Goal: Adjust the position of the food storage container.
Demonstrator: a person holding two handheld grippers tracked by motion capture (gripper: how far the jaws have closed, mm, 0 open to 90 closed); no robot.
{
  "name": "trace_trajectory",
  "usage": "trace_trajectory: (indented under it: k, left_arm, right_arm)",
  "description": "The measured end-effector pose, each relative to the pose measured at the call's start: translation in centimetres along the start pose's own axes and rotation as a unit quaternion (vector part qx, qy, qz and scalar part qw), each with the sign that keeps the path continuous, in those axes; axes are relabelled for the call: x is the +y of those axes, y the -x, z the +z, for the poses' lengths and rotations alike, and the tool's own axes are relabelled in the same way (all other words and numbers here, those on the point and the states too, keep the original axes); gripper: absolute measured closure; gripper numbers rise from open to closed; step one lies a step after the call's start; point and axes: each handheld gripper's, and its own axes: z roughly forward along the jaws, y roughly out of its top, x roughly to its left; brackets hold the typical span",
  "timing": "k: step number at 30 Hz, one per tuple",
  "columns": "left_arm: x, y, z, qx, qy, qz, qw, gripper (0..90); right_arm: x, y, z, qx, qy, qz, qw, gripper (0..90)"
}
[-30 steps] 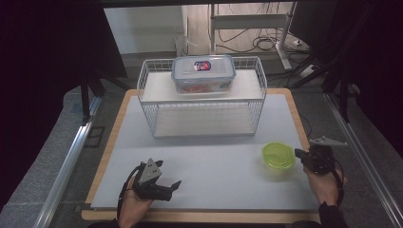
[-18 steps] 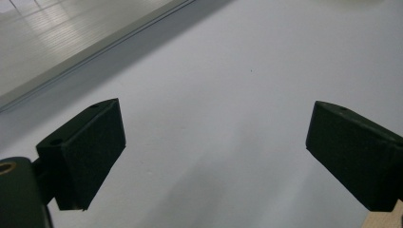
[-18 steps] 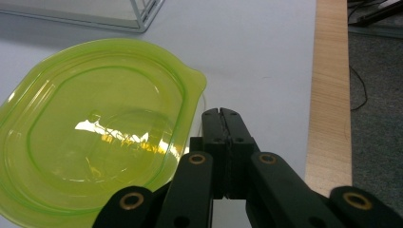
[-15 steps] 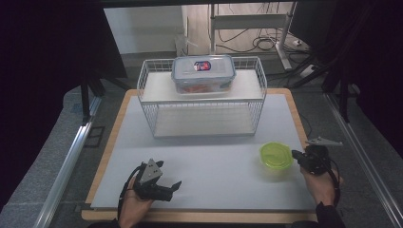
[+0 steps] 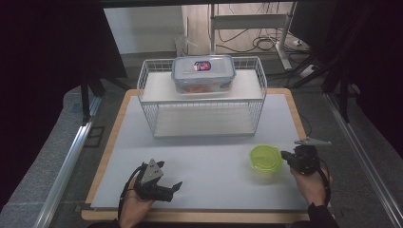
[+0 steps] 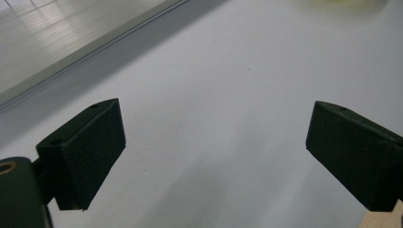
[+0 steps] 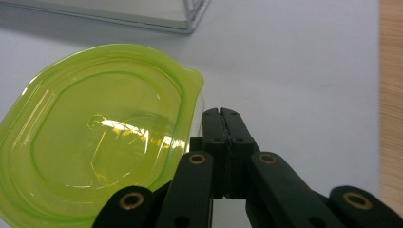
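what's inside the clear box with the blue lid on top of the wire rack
Through the clear plastic box on the white wire rack, something orange-red shows low inside. The blue-rimmed lid and its label cover the rest, so I cannot identify it.

one green lidded tub [image 5: 266, 159]; one clear lidded box [image 5: 203, 74]; one wire rack [image 5: 202, 97]; two tools, left tool [image 5: 172, 188], right tool [image 5: 285, 156]
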Motion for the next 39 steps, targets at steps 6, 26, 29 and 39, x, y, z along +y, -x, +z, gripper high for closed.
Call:
trace_trajectory:
  k: [6, 26, 29, 39]
  left_arm:
    - [0.0, 0.0, 0.0, 0.000, -0.001, 0.002, 1.0000, 5.5]
    - [0.0, 0.2, 0.1, -0.002, -0.003, 0.004, 1.0000, 5.5]
    - [0.0, 0.2, 0.1, -0.001, -0.004, 0.004, 1.0000, 5.5]
    - [0.0, 0.1, 0.1, -0.001, -0.005, 0.003, 1.0000, 5.5]
  right_arm:
    - [0.3, -1.7, 0.6, 0.022, -0.004, -0.008, 0.9997, 89.7]
    - [-1.4, -2.8, 0.7, 0.050, -0.029, -0.013, 0.9983, 89.5]
    - [-1.7, -3.5, 1.0, 0.063, -0.040, -0.021, 0.9970, 89.5]
    - [-2.2, -5.1, 2.2, 0.086, -0.067, -0.031, 0.9936, 89.5]
